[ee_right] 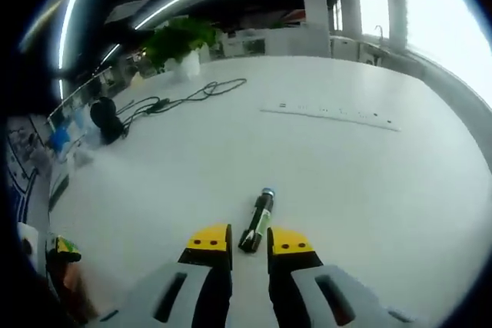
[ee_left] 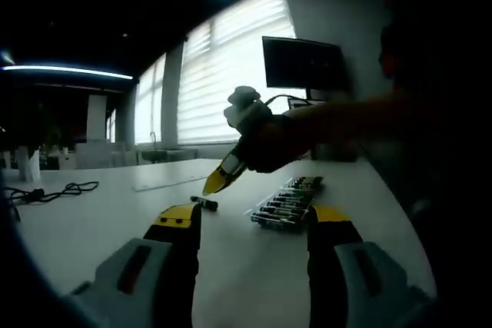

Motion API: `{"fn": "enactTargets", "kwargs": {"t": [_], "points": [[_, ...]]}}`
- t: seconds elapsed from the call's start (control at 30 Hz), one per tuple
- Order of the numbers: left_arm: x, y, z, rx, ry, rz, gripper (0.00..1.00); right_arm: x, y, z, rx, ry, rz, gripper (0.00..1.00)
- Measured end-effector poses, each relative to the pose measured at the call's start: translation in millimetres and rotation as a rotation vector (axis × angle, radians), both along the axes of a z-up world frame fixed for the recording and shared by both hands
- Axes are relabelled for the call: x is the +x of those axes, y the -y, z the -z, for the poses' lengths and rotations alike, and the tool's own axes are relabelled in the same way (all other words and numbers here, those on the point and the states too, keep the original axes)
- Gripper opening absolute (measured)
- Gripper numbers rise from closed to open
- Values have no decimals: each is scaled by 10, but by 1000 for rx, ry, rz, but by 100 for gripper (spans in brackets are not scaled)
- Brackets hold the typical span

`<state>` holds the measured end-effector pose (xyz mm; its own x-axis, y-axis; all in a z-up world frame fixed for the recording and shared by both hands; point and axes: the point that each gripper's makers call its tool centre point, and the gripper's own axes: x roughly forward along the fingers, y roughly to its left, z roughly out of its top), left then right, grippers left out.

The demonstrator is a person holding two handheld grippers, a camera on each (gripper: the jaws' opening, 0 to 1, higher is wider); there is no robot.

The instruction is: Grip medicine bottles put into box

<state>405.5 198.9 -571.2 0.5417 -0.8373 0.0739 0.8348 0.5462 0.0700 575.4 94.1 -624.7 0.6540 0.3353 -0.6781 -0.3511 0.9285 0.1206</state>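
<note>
The right tool (ee_right: 250, 250), jaws parted, should be lowered squarely astride the bottle (ee_right: 257, 222) at 12 o'clock on the counter (ee_right: 346, 182) (left tool (ee_left: 254, 224) open).

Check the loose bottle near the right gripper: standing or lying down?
Lying down: the bottle rests on its side on the white table, cap pointing away.

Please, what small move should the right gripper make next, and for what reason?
Probably ease the right gripper forward a little and close it. The small medicine bottle lies flat on the white table, its near end just between the open yellow tips, not yet clamped. The box of bottles waits beyond.
</note>
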Motion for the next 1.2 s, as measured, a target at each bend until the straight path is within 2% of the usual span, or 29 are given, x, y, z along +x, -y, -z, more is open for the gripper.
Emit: {"fn": "enactTargets", "kwargs": {"t": [0.2, 0.3, 0.53, 0.6, 0.9, 1.03, 1.2], "points": [[-14, 0, -14, -7, 4, 6, 48, 121, -15, 59, -5, -3, 31, 14], [-16, -5, -21, -12, 5, 7, 48, 136, -40, 91, 3, -7, 44, 13], [-15, -14, -33, -21, 6, 7, 48, 113, -62, 278, -32, -51, 37, 11], [-12, -17, -34, -23, 5, 6, 48, 123, -42, 261, -48, -42, 45, 8], [-4, -16, -26, -23, 0, 4, 48, 26, -50, 222, -61, -38, 42, 7], [0, -17, -20, -22, -1, 3, 48, 12, -20, 48, -12, -3, 66, 7], [7, -26, -25, -28, -5, -1, 48, -216, 135, -126, -3, 23, 86, 7]]}}
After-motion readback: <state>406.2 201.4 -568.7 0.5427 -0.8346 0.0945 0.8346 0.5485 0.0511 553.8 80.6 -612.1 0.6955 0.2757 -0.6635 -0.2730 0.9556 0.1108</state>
